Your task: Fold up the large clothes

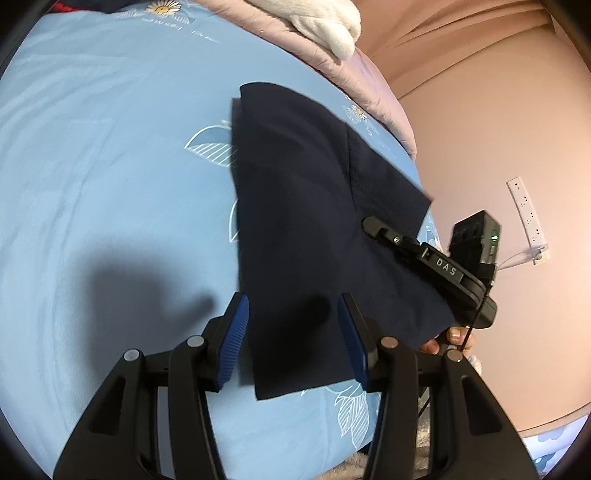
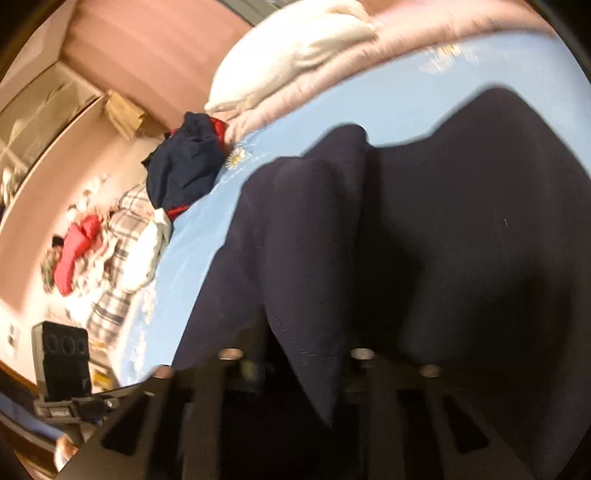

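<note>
A dark navy garment (image 1: 295, 206) is lying on the bed, spread over a light blue sheet (image 1: 110, 166) printed with daisies and white leaf outlines. In the left wrist view it is folded into a long panel reaching from mid-bed down toward the camera, with one corner lifted at its right side.

The left gripper (image 1: 291, 332) is hovering over the near end of that panel, its jaws standing spread with the blue ribbed pads (image 1: 234, 339) apart and not pressing on the cloth; its shadow is falling on the sheet to the left. The right gripper (image 1: 373, 225) is reaching in from the right edge of the bed, its jaws pressed together on the garment's raised edge. A fingertip of the person's hand (image 1: 456, 334) is showing beneath it. From the right wrist camera the gathered navy cloth is draping close over the lens and hiding the jaws and much of the bed.

At the head of the bed, a pink quilt (image 1: 354, 77) is lying with a white plush blanket (image 1: 325, 22) on top. A heap of navy and red clothes (image 2: 184, 162) is sitting at the far corner of the sheet, and plaid and red items (image 2: 110, 236) are lying beyond the bed's edge. A white power strip (image 1: 526, 210) is resting on the pink floor.
</note>
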